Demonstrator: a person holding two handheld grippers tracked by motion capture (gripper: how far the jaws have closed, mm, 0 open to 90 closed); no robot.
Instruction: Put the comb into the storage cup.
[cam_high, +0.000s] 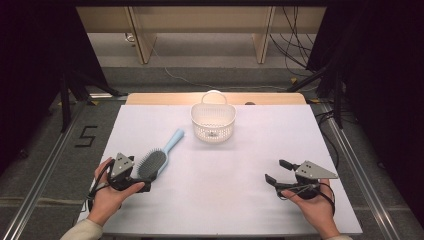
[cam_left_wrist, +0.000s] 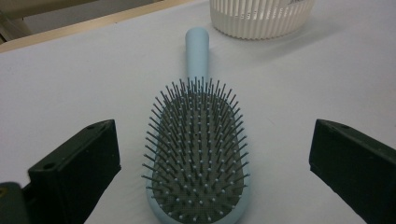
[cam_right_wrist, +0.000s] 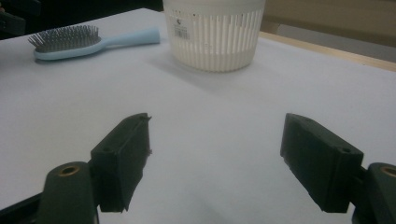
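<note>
On the near left part of the white worktop (cam_high: 235, 200) I see one hairbrush (cam_high: 156, 160), light blue, lying bristles up with its handle toward the far side. My left gripper (cam_left_wrist: 212, 158) stands with its jaws wide apart, one on each side of the brush head, not touching it. My right gripper (cam_high: 278, 171) rests near the right edge, also with jaws apart and nothing between them. One white basket (cam_high: 213, 122) stands close to the far edge, well apart from the brush. Between the two grippers the surface gives wide room, and the near edge lies just behind both hands.
</note>
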